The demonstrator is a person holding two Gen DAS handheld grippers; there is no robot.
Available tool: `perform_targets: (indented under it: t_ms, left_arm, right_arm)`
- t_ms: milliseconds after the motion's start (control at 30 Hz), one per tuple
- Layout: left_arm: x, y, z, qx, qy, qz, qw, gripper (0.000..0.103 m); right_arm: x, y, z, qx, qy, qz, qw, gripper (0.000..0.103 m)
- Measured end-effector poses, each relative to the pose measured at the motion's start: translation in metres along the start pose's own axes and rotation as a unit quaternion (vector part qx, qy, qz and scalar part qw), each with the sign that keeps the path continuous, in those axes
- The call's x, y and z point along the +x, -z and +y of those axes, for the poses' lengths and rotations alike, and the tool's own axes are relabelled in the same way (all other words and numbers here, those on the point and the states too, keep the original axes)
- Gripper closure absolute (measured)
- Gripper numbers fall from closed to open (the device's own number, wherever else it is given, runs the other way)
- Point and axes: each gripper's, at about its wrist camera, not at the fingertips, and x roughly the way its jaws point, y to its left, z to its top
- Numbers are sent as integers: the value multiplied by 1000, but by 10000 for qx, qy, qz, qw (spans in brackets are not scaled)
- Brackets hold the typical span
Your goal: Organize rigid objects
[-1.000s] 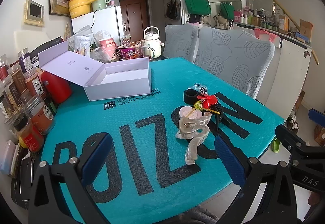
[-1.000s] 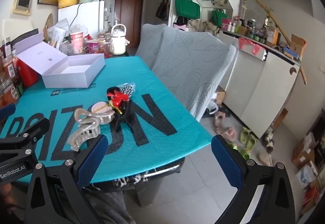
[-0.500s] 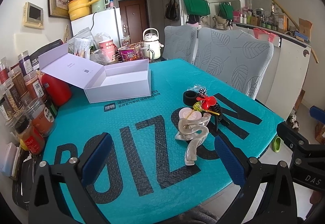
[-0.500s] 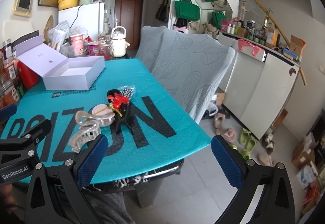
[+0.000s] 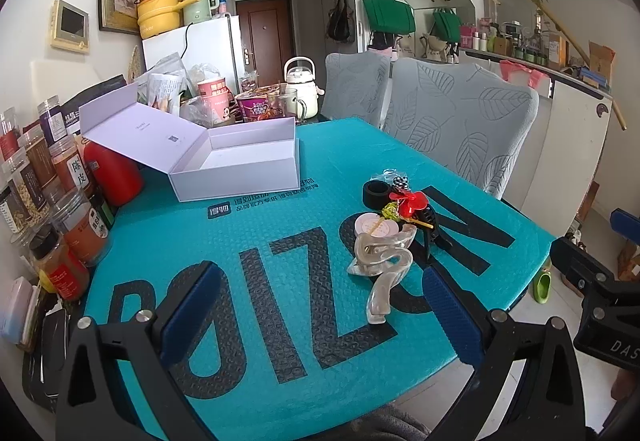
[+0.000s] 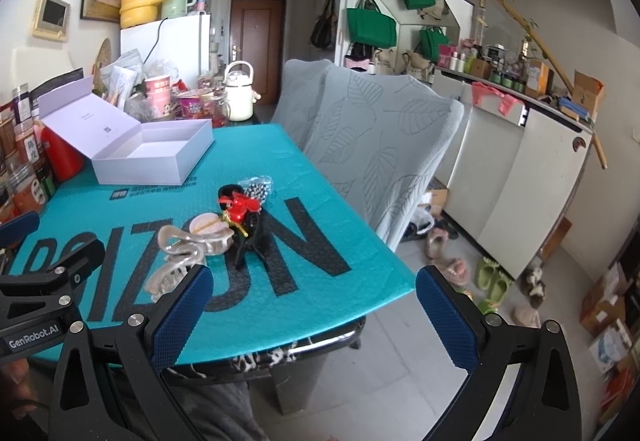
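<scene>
My left tongs (image 5: 318, 305) hang wide open over the near part of the surface (image 5: 248, 225), gripping nothing, the blue pads well apart above the big black letters on the teal cover. My right tongs (image 6: 312, 311) are open just as wide and empty, held at the near right corner, one pad over the cover and the other out past the edge, above the floor.

The things to sort lie in one small heap right of the middle. Nearest me is a clear clip (image 5: 380, 273), its long curved end reaching toward my left tongs. Touching it behind is a pink disc (image 5: 376, 227). Next comes a red bow (image 5: 410, 201) on a gold stick, lying across a black clip (image 5: 430, 231) that stands on the cover. At the far side of the heap sits a black ring (image 5: 376, 193), and just beside it a little bag of beads (image 6: 258, 191); the right view shows the beads best.

Well apart from the heap, toward the far left, the white box (image 5: 236, 171) stands with its lid swung back, and what I see of the inside is bare. Jars (image 5: 76, 229) line the left edge. Two grey chairs (image 5: 460, 121) stand at the right side.
</scene>
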Motion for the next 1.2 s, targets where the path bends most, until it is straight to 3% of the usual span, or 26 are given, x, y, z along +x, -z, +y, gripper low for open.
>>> perform_targets:
  t_ms: [667, 1200]
  left_arm:
    - [0, -1, -9, 99, 82, -34, 9999, 0]
    - [24, -4, -21, 193, 376, 288, 9987, 0]
  right_arm:
    - [4, 3, -5, 63, -62, 38, 10000, 0]
    - [29, 10, -28, 334, -281, 251, 9987, 0]
